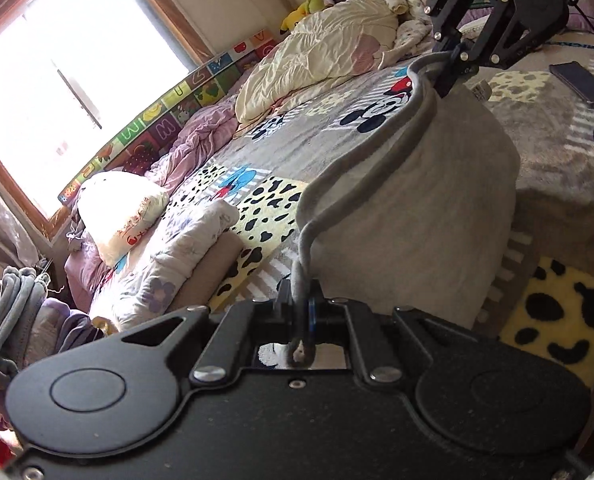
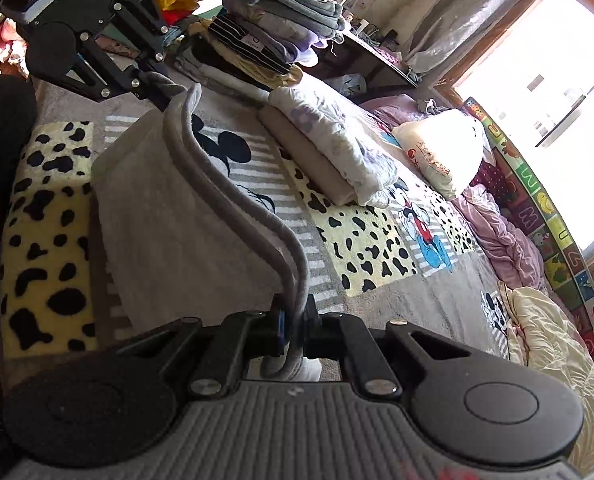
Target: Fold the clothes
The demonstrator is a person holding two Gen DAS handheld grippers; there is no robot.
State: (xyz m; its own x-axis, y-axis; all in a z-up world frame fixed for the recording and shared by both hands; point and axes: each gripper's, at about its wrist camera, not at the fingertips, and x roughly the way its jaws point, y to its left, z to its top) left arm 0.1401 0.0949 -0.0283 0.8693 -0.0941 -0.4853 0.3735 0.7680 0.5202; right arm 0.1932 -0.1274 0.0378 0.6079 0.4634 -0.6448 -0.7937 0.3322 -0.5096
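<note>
1. Garment (image 1: 417, 200) hangs betw. left gripper (image 1: 303, 312) and right gripper (image 2: 293, 328), lower part resting on blanket (image 2: 377, 300).
2. Folded bedding (image 2: 337, 152) lies on blanket beyond garment, pillow (image 2: 445, 152) behind it toward window (image 2: 557, 100).
3. Phone (image 1: 583, 82) on blanket, well apart from garment.

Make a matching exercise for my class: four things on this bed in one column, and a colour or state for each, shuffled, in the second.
Things:
1. grey garment
2. phone
3. pile of clothes
4. plush toy

Descriptions:
A. yellow, by the headboard
B. stacked at the bed's edge
C. held up by both claws
D. dark, lying flat on the blanket

Pairs: 1-C, 2-D, 3-B, 4-A
</note>
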